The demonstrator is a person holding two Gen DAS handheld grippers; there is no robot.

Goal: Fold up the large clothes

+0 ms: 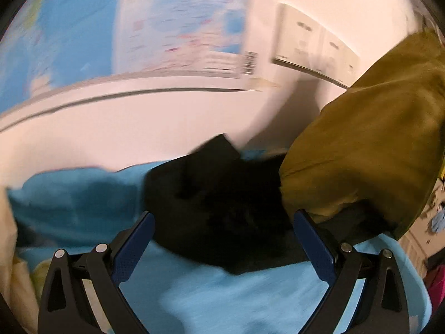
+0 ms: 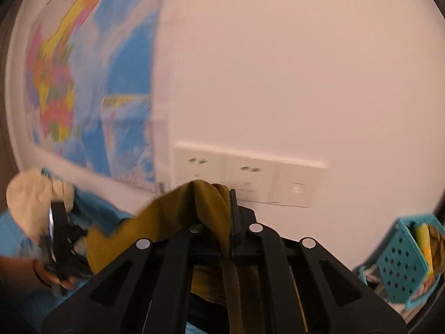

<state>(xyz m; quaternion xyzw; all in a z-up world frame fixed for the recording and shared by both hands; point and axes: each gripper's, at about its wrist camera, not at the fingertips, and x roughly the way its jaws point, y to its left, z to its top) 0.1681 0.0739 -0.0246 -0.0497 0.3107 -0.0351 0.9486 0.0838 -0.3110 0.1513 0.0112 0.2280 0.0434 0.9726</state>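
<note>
In the right wrist view my right gripper [image 2: 226, 194] is shut on a fold of an olive-green garment [image 2: 172, 217], which drapes left and down over the jaws. The same olive garment [image 1: 361, 153] hangs lifted at the right of the left wrist view. My left gripper [image 1: 222, 222] is open, its blue pads [image 1: 136, 245] wide apart. A crumpled black garment [image 1: 217, 200] lies on the light blue sheet [image 1: 194, 292] ahead of and between those fingers; the pads do not press on it.
A pale wall with a socket panel [image 2: 250, 178] and a coloured map [image 2: 91, 83] stands close behind. A turquoise perforated basket [image 2: 400, 256] with things in it sits at the right. A beige cloth [image 2: 33, 194] lies at the left, near a hand [image 2: 52, 275].
</note>
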